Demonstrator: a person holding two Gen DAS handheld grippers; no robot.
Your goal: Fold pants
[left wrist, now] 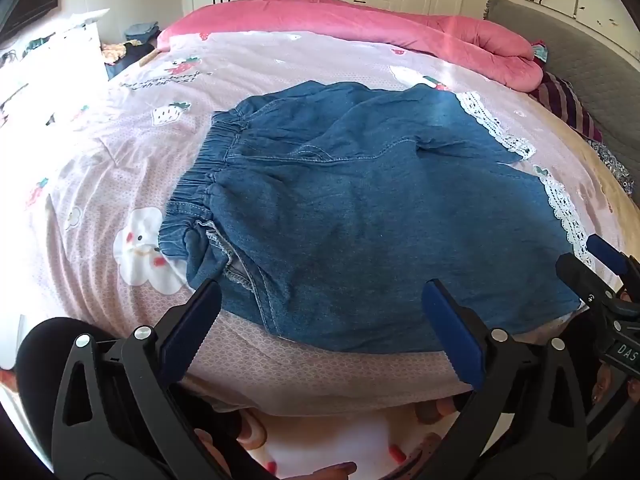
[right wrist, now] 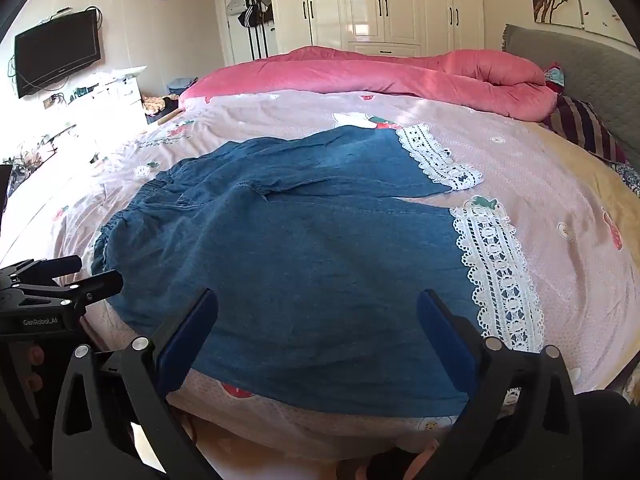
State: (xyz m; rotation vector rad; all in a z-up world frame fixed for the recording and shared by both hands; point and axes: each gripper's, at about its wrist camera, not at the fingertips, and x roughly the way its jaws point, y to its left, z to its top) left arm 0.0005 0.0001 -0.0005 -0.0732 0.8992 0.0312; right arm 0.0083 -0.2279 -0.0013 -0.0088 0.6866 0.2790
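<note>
Blue denim pants [left wrist: 360, 208] with white lace cuffs [left wrist: 564, 208] lie spread flat on the pink patterned bedsheet [left wrist: 132, 152], elastic waistband [left wrist: 204, 172] to the left, legs to the right. My left gripper [left wrist: 322, 304] is open and empty, hovering over the near edge by the waist end. My right gripper [right wrist: 318, 312] is open and empty over the near leg of the pants [right wrist: 312, 248], close to the lace cuff [right wrist: 496, 276]. Each gripper shows at the edge of the other view: the right gripper [left wrist: 600, 264] and the left gripper [right wrist: 92, 276].
A rolled pink quilt [right wrist: 380, 72] lies along the far side of the bed. A grey headboard [right wrist: 580, 60] and striped pillow [right wrist: 580, 124] are at the right. White wardrobes [right wrist: 384, 4], a wall TV [right wrist: 56, 52] and a cluttered dresser [right wrist: 108, 96] stand beyond.
</note>
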